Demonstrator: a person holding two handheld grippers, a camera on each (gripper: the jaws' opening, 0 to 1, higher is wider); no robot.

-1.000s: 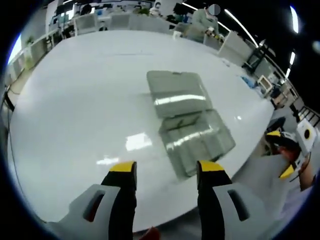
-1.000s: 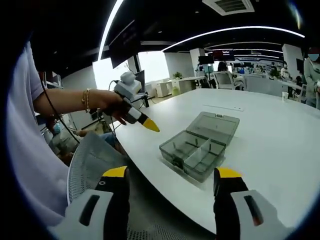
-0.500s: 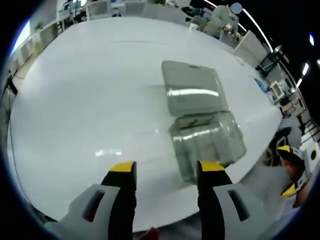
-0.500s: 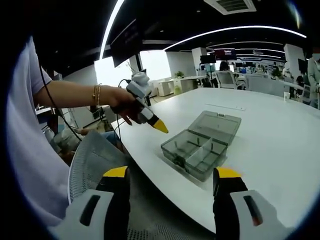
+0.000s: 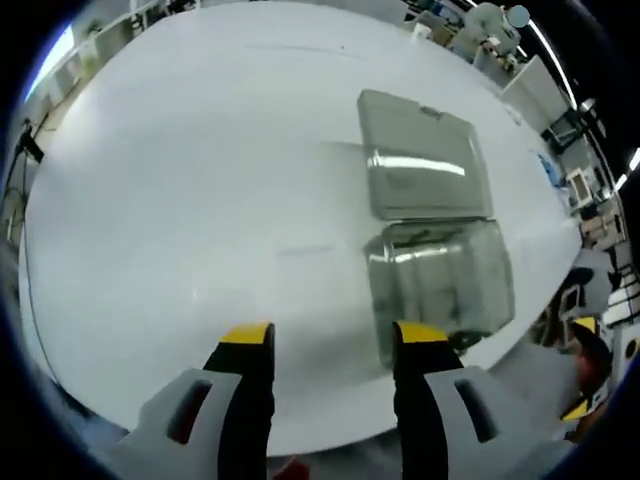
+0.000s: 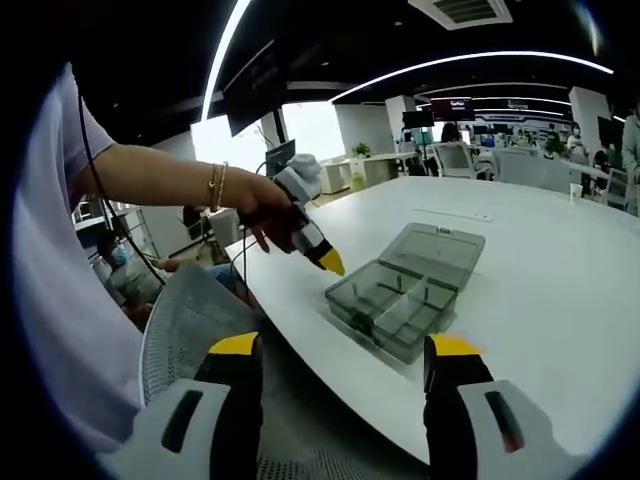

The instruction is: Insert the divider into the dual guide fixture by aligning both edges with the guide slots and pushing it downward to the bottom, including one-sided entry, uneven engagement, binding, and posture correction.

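Dividers (image 6: 397,291) stood inside the dual guide fixture (image 6: 392,315), a translucent grey compartment box that lay open on the white table (image 6: 560,290), close to the table's near edge. In the right gripper view they showed as thin upright walls that split the tray into compartments; whether each sat fully down in its slots could not be told. The box's lid (image 6: 446,252) lay folded back flat on the table, joined to the tray's far side.

In the left gripper view the same fixture (image 5: 440,285) appeared ahead and to the right of the left gripper (image 5: 333,338), with the lid (image 5: 423,158) beyond it, both blurred and streaked with reflected ceiling light. The left gripper's yellow-tipped black jaws stood well apart, with nothing between them, over bare white table (image 5: 200,180). Its right jaw tip sat near the tray's nearest corner in that view, though whether it touched could not be told.

The right gripper (image 6: 346,350) was back from the table's edge, its jaws spread wide and holding nothing. In its view the left gripper (image 6: 331,262) came in from the left, held in a person's hand (image 6: 262,208) with a bracelet (image 6: 214,185) at the wrist, its yellow tip close to the tray's left corner. A mesh chair back (image 6: 185,320) stood beside the table edge.
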